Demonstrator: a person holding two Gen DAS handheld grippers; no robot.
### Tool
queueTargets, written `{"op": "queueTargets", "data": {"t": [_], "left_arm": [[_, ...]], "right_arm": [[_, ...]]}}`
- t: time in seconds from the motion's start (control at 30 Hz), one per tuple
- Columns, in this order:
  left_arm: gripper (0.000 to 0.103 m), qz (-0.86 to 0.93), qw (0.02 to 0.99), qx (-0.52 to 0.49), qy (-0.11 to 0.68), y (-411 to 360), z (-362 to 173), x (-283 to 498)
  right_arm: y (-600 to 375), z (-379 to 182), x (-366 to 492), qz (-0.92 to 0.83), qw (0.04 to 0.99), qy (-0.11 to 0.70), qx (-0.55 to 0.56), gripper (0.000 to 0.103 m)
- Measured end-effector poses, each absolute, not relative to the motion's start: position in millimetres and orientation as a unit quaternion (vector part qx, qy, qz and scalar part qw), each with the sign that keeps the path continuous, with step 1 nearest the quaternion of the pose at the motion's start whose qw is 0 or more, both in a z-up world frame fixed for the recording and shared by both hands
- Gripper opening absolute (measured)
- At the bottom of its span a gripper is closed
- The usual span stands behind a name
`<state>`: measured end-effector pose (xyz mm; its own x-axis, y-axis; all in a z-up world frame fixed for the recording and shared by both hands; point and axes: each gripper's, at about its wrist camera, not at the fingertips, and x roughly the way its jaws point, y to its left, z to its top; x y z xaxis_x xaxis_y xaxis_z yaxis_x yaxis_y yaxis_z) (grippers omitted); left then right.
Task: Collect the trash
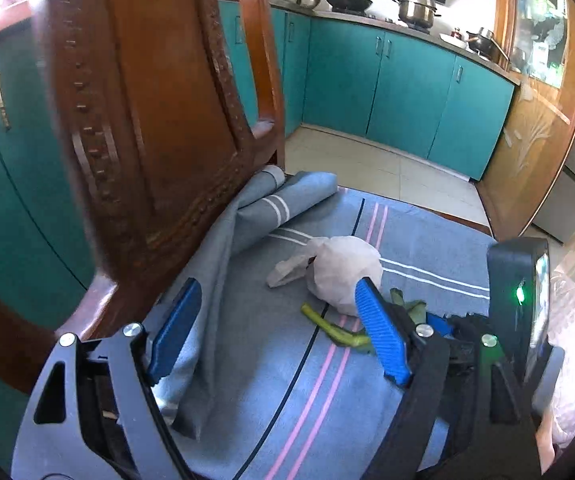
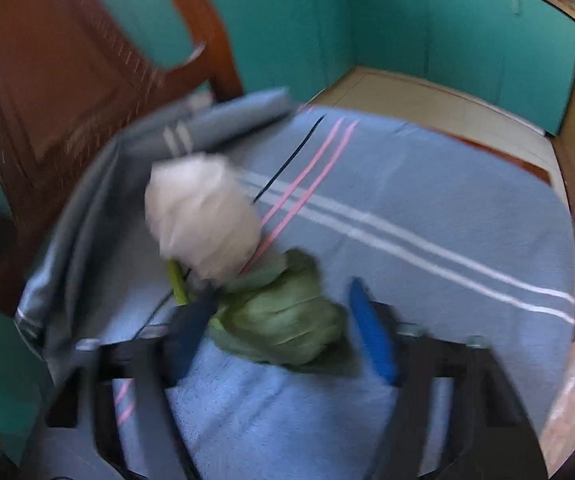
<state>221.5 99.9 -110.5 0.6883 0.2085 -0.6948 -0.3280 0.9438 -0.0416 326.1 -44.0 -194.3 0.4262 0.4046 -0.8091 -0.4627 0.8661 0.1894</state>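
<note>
A knotted white plastic bag [image 1: 345,274] lies on the blue striped cloth [image 1: 287,400], with a green vegetable stalk and leaf [image 1: 335,330] in front of it. My left gripper [image 1: 277,300] is open and empty, just short of the bag. In the blurred right wrist view the white bag [image 2: 203,216] sits behind a crumpled green leaf [image 2: 283,316]. My right gripper [image 2: 281,298] is open, its blue fingers on either side of the leaf. The right gripper's body shows in the left wrist view [image 1: 515,300].
A carved wooden chair back [image 1: 147,120] rises close on the left, with the cloth bunched against it [image 1: 279,200]. Teal cabinets [image 1: 407,92] and tiled floor [image 1: 387,168] lie beyond the cloth's far edge. A wooden door [image 1: 535,128] stands at right.
</note>
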Motion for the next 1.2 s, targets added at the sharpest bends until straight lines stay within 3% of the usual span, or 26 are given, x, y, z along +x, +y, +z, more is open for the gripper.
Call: {"op": "queueTargets", "data": {"t": [0.13, 0.37, 0.43, 0.5, 0.6, 0.97, 1.07, 1.13, 1.2], "left_arm": [[0.087, 0.129, 0.911, -0.087, 0.382, 93, -124, 249], [0.088, 0.089, 0.899, -0.084, 0.421, 73, -162, 308], [0.074, 0.09, 0.895, -0.067, 0.432, 67, -172, 319], [0.042, 0.084, 0.889, -0.064, 0.445, 66, -181, 325], [0.026, 0.075, 0.887, -0.069, 0.451, 69, -184, 320], [0.022, 0.064, 0.901, -0.072, 0.424, 68, -167, 237], [0.022, 0.064, 0.901, -0.064, 0.423, 69, -162, 220], [0.022, 0.061, 0.901, -0.063, 0.425, 69, -161, 209], [0.022, 0.055, 0.899, -0.061, 0.43, 68, -163, 201]], "right_arm": [[-40, -189, 313, 0.266, 0.842, 0.464, -0.065, 0.026], [-89, -175, 286, 0.232, 0.847, 0.474, -0.063, 0.021], [-104, -171, 280, 0.224, 0.849, 0.476, -0.055, 0.021], [-116, -168, 277, 0.227, 0.849, 0.475, -0.046, 0.021], [-130, -167, 275, 0.214, 0.853, 0.473, -0.043, 0.021], [-126, -165, 269, 0.217, 0.853, 0.472, -0.056, 0.022], [-122, -168, 269, 0.217, 0.851, 0.473, -0.065, 0.033], [-117, -171, 270, 0.221, 0.849, 0.475, -0.072, 0.056], [-110, -174, 268, 0.214, 0.851, 0.47, -0.09, 0.066]]}}
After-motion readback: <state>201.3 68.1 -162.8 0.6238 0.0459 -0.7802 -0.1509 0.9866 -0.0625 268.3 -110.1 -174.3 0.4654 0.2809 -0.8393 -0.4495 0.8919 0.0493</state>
